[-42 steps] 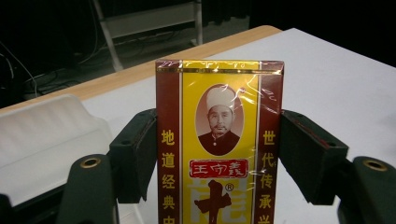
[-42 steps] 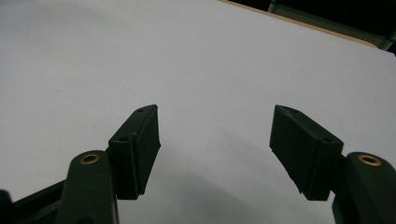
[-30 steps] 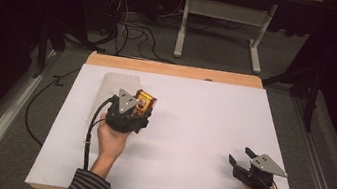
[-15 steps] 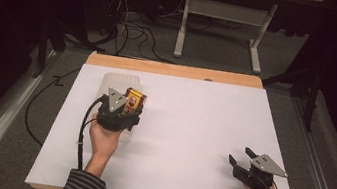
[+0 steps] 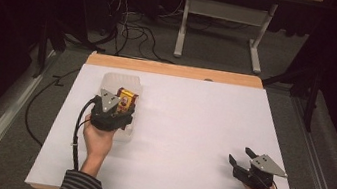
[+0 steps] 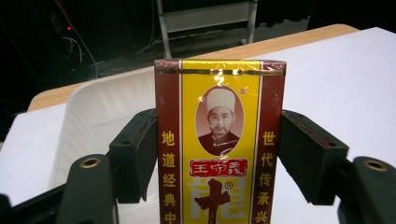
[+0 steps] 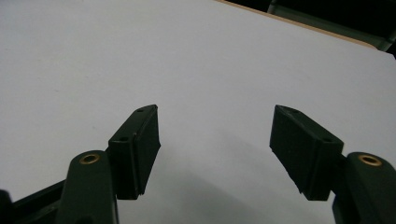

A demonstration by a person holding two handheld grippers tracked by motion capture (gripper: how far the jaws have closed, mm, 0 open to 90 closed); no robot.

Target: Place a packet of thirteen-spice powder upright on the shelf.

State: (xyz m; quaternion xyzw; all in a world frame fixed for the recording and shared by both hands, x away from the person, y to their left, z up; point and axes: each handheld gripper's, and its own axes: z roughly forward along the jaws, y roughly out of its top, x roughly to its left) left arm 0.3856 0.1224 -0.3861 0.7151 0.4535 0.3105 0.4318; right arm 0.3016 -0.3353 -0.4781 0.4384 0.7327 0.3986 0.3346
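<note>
Left gripper clamps a yellow-and-maroon printed cardboard box above a translucent white plastic tray; right gripper rests open-jawed on the white table.

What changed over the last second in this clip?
The left gripper, shut on the yellow and maroon box, carried it leftward and toward the person, over the white plastic bin. The grip held throughout. The right gripper stayed put, open and empty, low over the white table at the near right.
</note>
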